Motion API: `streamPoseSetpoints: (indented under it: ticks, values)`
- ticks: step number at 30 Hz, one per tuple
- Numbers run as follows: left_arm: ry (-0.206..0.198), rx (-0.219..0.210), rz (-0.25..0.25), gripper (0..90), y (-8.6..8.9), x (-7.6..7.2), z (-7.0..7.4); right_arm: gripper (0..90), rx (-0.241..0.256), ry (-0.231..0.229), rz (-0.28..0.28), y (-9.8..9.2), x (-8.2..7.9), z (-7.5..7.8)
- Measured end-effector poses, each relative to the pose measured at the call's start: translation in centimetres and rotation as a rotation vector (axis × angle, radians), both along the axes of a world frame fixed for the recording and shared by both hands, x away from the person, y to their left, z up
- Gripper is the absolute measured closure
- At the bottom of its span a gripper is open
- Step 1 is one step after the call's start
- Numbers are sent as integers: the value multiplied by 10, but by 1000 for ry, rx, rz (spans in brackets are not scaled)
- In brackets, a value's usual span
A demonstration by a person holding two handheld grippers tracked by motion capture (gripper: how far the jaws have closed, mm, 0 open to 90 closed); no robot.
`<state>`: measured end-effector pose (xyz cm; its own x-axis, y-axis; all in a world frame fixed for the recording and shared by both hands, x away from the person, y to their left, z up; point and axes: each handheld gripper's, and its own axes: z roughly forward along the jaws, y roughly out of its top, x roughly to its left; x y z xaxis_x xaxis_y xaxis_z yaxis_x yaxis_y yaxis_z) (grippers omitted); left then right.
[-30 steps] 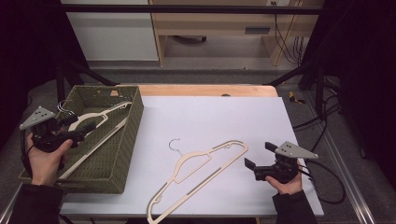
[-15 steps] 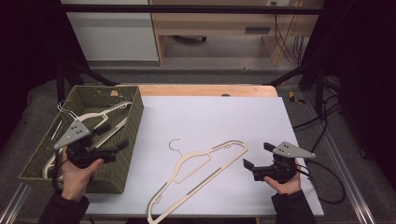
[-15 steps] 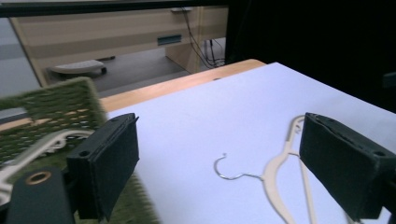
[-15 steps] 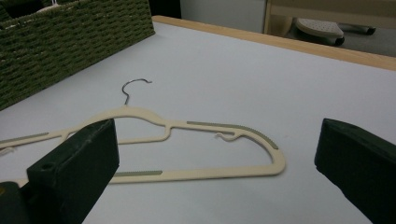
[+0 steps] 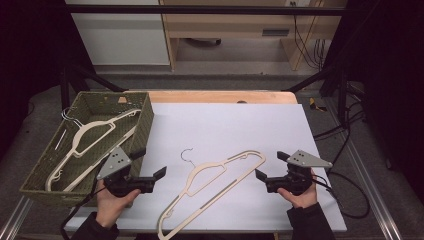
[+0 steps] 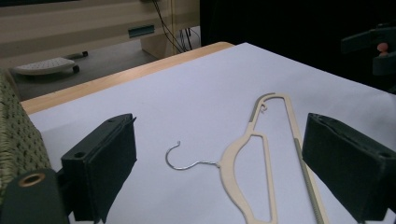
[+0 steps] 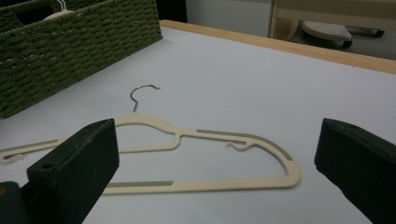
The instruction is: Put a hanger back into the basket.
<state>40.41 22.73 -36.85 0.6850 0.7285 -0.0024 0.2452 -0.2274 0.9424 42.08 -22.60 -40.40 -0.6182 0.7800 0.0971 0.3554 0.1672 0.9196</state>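
Cream plastic, the hanger [image 5: 215,187] lies flat on the white table [image 5: 240,125] between your grippers. Your left gripper [image 5: 149,165] and right gripper [image 5: 270,166] flank it, jaws spread, grasping nothing. The wicker basket [image 5: 142,125] sits left.

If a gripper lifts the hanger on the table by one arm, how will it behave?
The hanger looks thin and flat, so probably light and fairly stiff. Gripped off-centre, it may swing. Its wire hook could catch on the basket.
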Motion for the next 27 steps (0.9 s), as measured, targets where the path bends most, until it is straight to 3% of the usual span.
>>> streamPoseSetpoints:
  ticks: [5,9,14,16,17,19,21,27]
  values:
    - [13,41,-25,99,-13,-4,-14,6,4,-11,27,11,3,4]
    - [50,51,-45,97,-24,-3,-25,22,3,-13,35,26,6,8]
    - [79,99,-57,88,-32,-3,-37,50,-9,-22,49,46,12,13]
    - [114,117,-62,84,-36,-3,-45,67,-5,-10,73,64,18,14]
    - [114,117,-62,84,-36,-3,-45,67,-5,-10,73,64,18,14]
    - [118,161,-61,83,-42,-6,-54,87,-9,2,85,83,25,14]
    - [138,166,-65,82,-45,-7,-60,96,-23,17,86,95,31,12]
    - [150,190,-53,83,-49,-9,-70,119,-57,51,126,125,43,0]
